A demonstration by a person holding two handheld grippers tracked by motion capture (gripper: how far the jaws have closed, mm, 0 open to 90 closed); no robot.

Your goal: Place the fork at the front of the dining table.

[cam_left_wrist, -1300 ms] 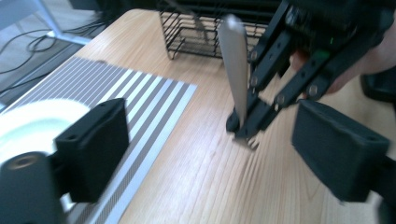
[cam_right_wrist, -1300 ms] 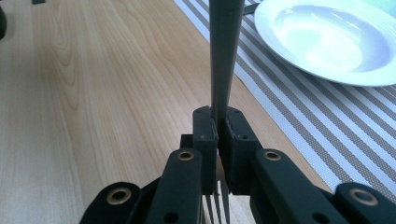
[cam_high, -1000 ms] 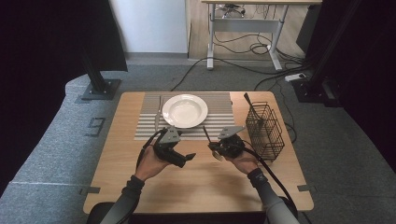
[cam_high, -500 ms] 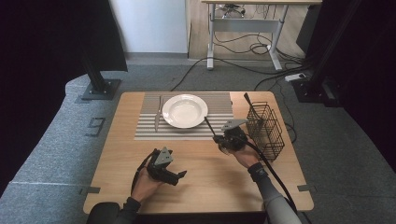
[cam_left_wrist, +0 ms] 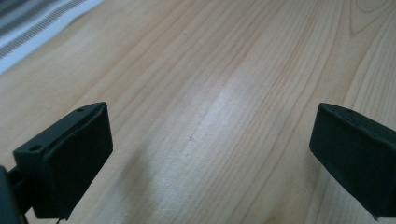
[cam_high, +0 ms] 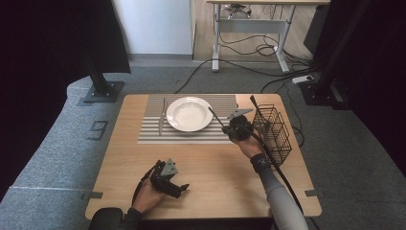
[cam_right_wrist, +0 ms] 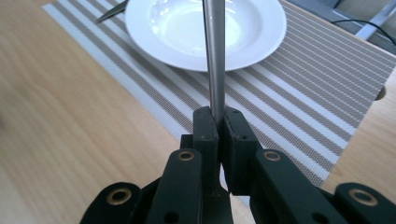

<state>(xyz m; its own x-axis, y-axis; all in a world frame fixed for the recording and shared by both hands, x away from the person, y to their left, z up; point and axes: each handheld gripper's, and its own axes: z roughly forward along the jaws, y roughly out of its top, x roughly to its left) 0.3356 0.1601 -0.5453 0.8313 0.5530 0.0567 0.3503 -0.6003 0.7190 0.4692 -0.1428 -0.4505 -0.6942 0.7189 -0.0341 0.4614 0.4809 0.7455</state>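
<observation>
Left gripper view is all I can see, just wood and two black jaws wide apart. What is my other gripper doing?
Observer: The right gripper is shut on a thin metal utensil.
Operator: Where does it point?
Observer: Toward a white plate on a striped placemat.
Operator: Is anything beside that hand?
Observer: Yes, a black wire basket stands near the table's right edge.

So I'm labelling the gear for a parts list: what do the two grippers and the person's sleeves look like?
Both the left gripper and the right gripper are black, each topped by a grey three-cornered plate and trailing a black cable. Their jaws are blocky black pads on bolted links. The sleeves are grey, with a dark wristband on the right.
</observation>
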